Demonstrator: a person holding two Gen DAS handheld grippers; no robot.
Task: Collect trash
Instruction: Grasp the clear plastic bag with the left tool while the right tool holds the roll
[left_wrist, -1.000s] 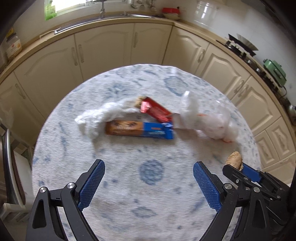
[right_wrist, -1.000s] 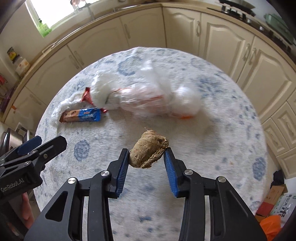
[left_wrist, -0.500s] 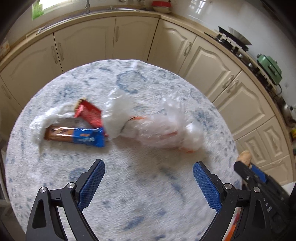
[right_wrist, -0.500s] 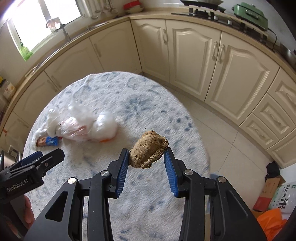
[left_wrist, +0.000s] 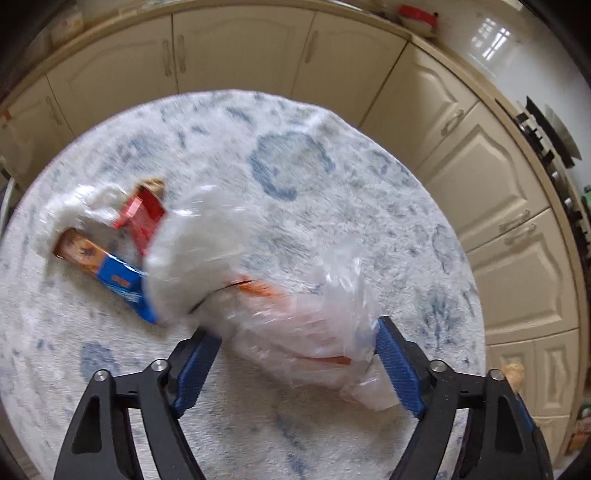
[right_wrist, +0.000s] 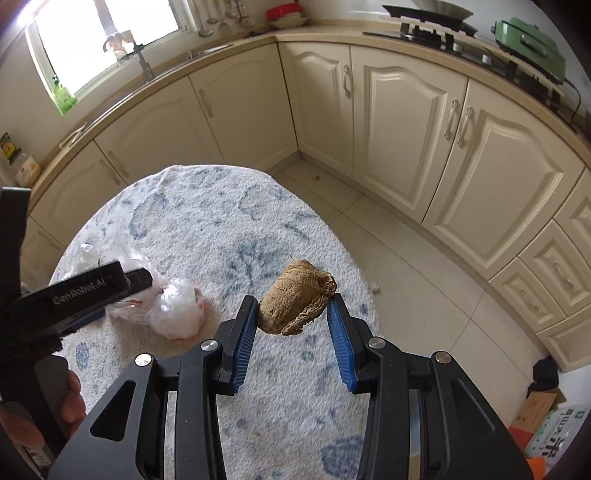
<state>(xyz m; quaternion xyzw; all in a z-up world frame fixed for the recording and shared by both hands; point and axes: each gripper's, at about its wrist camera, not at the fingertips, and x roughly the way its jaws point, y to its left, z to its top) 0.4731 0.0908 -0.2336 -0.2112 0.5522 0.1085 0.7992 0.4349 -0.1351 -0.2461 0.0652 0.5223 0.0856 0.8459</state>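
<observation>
- The left gripper (left_wrist: 295, 354) has just been closing its jaws around the clear plastic bag (left_wrist: 295, 314). The bag sits between the blue pads (left_wrist: 395, 365), but the frame is blurred and I cannot tell whether both pads press on it yet.
- The right gripper (right_wrist: 291, 325) is clamped on a brown fibrous lump (right_wrist: 295, 302), which it holds in the air, past the bag's bulging end and over the edge of the round table (right_wrist: 221, 229).
- Taking the bag as landmark: it lies on the table's blue-patterned white cloth, and its long axis runs slantwise from the left gripper's jaws up and to the left in the left wrist view. The jaws straddle its near, crumpled end across that axis.
- The left hand is plainly the nearer one, being right at the bag, while the right gripper stands off to the side with its load.
- I judge the coming move turns on the pads meeting enough gathered film, since a thin fold could slip out.
- The bag looks thin, wrinkled and translucent, with orange-red print or contents showing through, and limp rather than stiff.
- At the bag's far end a red wrapper (left_wrist: 142, 218) pokes out from under it.
- A brown and blue biscuit packet (left_wrist: 107, 273) lies just beside that same end, partly under the film, and both are still uncollected.
</observation>
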